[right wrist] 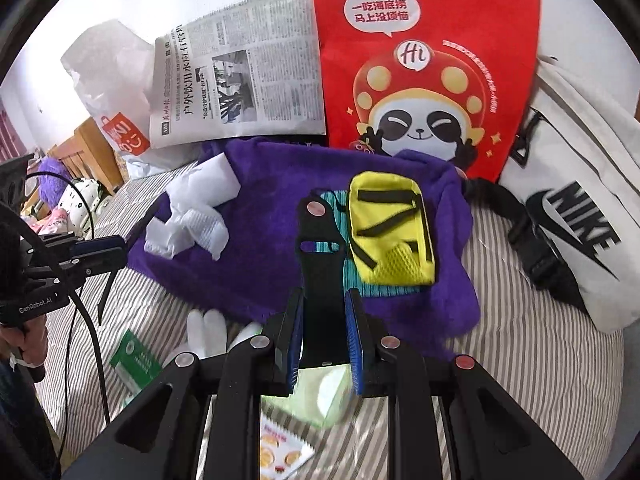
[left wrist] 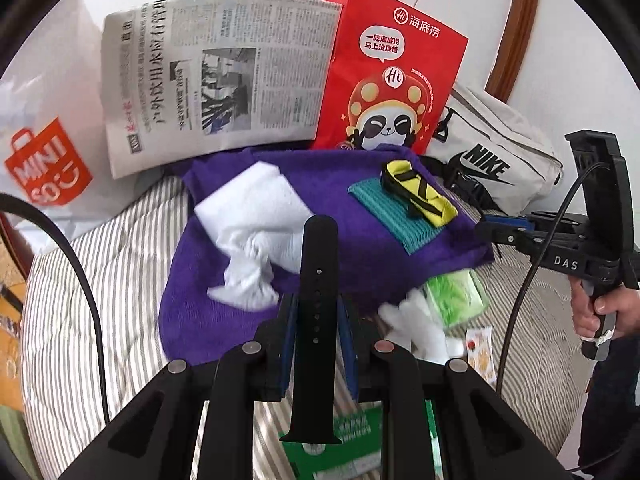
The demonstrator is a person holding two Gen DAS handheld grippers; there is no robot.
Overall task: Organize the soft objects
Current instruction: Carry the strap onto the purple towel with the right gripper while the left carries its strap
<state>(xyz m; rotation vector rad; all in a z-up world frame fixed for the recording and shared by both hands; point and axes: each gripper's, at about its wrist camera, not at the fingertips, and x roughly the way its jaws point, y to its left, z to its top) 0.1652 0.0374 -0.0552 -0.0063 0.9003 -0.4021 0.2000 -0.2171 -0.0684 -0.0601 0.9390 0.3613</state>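
Note:
My left gripper (left wrist: 316, 308) is shut on a black watch strap with holes (left wrist: 316, 256), which stands upright between the blue pads. My right gripper (right wrist: 323, 304) is shut on a second black strap piece with a slot and a round stud (right wrist: 318, 240). Both hang above a purple towel (left wrist: 216, 312) spread on the striped bed. On the towel lie a crumpled white cloth (left wrist: 256, 216), a teal ribbed cloth (left wrist: 384, 212) and a yellow pouch (left wrist: 420, 188) resting on the teal cloth. The right gripper (left wrist: 496, 234) shows at the right edge of the left wrist view.
A red paper bag (left wrist: 392, 72), a newspaper (left wrist: 216, 76), a white Nike bag (left wrist: 496, 160) and a MINISO bag (left wrist: 44, 160) stand behind the towel. A green tissue pack (left wrist: 456, 296), a white glove (left wrist: 416, 328) and small packets lie on the striped cover (left wrist: 80, 280) in front.

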